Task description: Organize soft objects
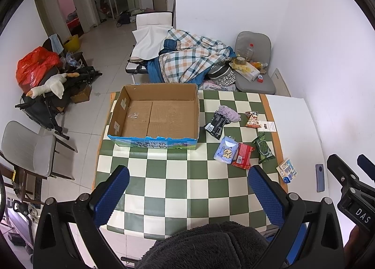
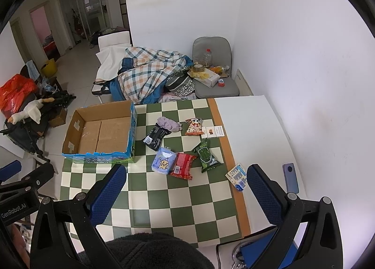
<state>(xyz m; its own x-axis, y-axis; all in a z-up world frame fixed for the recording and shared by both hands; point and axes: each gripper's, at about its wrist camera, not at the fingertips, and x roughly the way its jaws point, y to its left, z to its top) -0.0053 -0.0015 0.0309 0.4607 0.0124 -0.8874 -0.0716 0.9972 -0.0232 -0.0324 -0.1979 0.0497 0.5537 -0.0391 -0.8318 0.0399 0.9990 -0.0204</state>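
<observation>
Both grippers hover above the near edge of the checkered surface (image 1: 187,189); left gripper (image 1: 187,196) and right gripper (image 2: 187,194) stand with jaws spread wide, grasping nothing; the snack packets (image 2: 182,166) and lilac cloth (image 2: 167,123) lie well ahead, beside the cardboard box (image 1: 131,107).

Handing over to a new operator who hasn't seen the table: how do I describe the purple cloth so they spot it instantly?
Start at the open cardboard box on the checkered tablecloth, then look right, past its blue printed side. The purple cloth is a crumpled lilac bundle touching the top of a black packet. It is the only fabric there; everything nearby is a printed wrapper.
</observation>
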